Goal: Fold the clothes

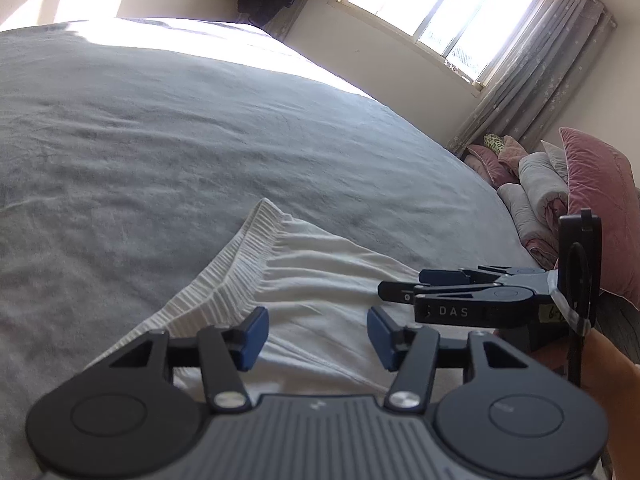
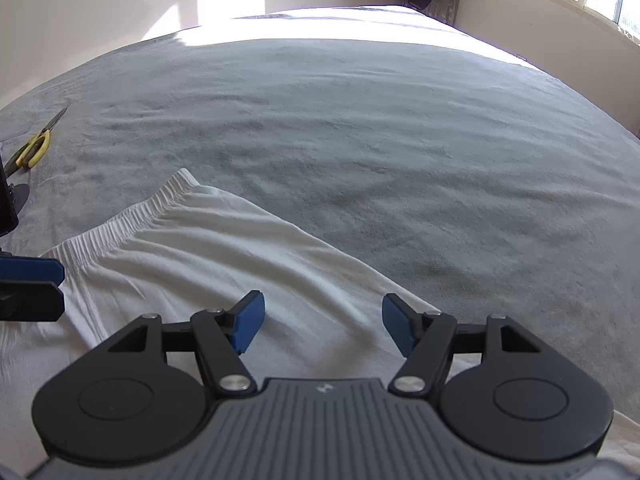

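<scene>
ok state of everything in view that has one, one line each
left gripper: open, nothing between the pads
right gripper: open, empty, above the garment
white garment: flat on the bed, elastic waistband end farthest from the grippers
scissors: closed, lying on the bed
curtain: drawn aside
grey bedcover: spread, lightly wrinkled

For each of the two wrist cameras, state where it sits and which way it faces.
Left wrist: on the left gripper, looking down across the white garment on the grey bed toward the window and pillows; the right gripper and a forearm show.
Right wrist: on the right gripper, facing over the garment, scissors far left; the left gripper's tip shows.
Shared: garment, bed, jaws open.
</scene>
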